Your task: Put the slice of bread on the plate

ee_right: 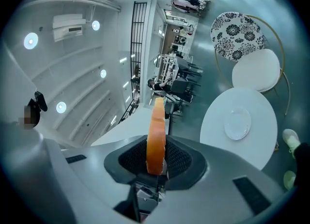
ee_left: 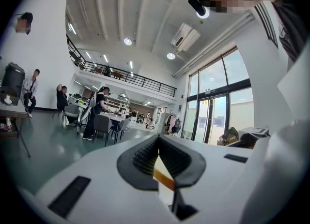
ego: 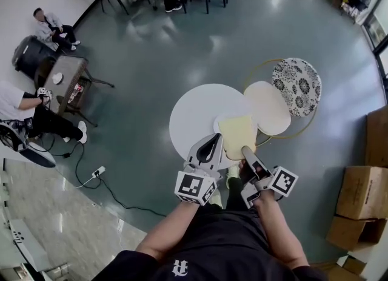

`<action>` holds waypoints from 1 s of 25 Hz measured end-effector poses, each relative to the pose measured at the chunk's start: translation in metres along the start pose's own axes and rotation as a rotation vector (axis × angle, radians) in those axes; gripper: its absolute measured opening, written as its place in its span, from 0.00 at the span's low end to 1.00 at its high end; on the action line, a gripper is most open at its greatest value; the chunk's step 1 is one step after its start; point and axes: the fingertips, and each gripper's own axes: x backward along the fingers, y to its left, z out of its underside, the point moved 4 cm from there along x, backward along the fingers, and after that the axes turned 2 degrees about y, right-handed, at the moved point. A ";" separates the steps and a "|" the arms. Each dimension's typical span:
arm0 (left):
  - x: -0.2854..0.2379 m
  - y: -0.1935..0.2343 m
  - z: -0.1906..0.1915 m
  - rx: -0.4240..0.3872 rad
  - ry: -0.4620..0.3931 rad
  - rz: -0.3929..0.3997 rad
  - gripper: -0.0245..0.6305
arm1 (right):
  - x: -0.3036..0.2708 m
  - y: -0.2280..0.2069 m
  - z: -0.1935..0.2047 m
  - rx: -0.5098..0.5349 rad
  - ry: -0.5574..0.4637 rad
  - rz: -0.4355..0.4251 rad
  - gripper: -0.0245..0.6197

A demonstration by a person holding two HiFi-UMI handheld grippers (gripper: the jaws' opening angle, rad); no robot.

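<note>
A pale yellow slice of bread [ego: 237,134] hangs flat over the near edge of the round white table [ego: 194,116], with my right gripper [ego: 245,150] shut on its near edge. In the right gripper view the slice [ee_right: 156,131] stands edge-on between the pads, its orange crust showing. A small white plate [ee_right: 238,124] lies on the table beyond it; in the head view the plate [ego: 218,120] is faint and partly under the slice. My left gripper [ego: 216,136] sits just left of the bread, its tips together and holding nothing. The bread's crust [ee_left: 164,178] shows past those jaws.
A cream round stool [ego: 267,107] and a flower-patterned seat [ego: 297,85] in a gold ring frame stand right of the table. Cardboard boxes [ego: 362,192] sit at the far right. People sit at a small table [ego: 63,73] to the left, and a cable with a power strip [ego: 97,170] lies on the floor.
</note>
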 end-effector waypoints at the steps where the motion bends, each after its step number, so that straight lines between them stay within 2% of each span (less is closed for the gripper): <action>1: -0.005 0.004 0.005 0.002 0.003 -0.005 0.05 | -0.005 -0.006 -0.002 -0.002 0.008 0.001 0.19; 10: -0.043 0.037 0.053 0.033 0.044 -0.060 0.05 | -0.037 -0.082 -0.016 -0.040 0.069 0.052 0.19; 18: -0.073 0.058 0.105 0.037 0.083 -0.062 0.05 | -0.060 -0.165 -0.018 -0.061 0.100 0.115 0.19; 25: -0.084 0.079 0.140 0.047 0.109 -0.064 0.05 | -0.085 -0.219 -0.007 -0.082 0.131 0.135 0.19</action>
